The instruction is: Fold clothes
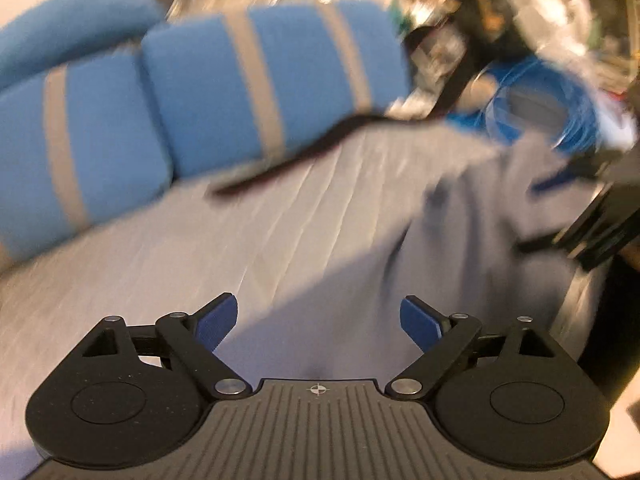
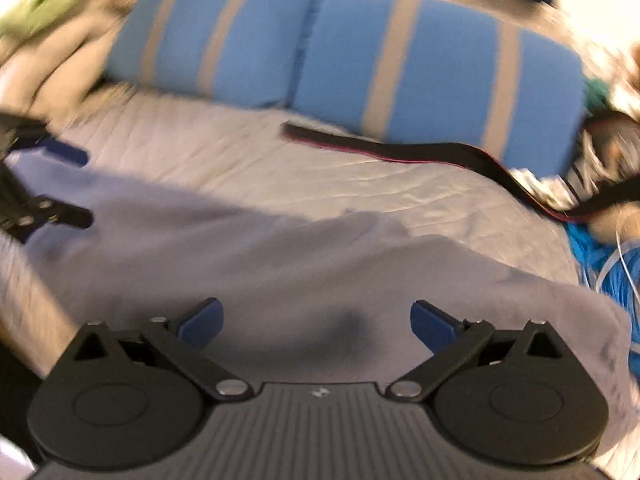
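A grey garment lies spread over the pale quilted bed cover; in the left wrist view the same grey garment lies rumpled at the right. My left gripper hangs open above the cloth with nothing between its blue pads. My right gripper is open wide just over the garment, also holding nothing. The left gripper shows at the left edge of the right wrist view, jaws apart over the garment's edge. Both views are blurred.
Blue cushions with tan stripes line the back of the bed. A dark belt lies in front of them. A coil of blue cable and clutter sit at the right; more clothes pile up at the far left.
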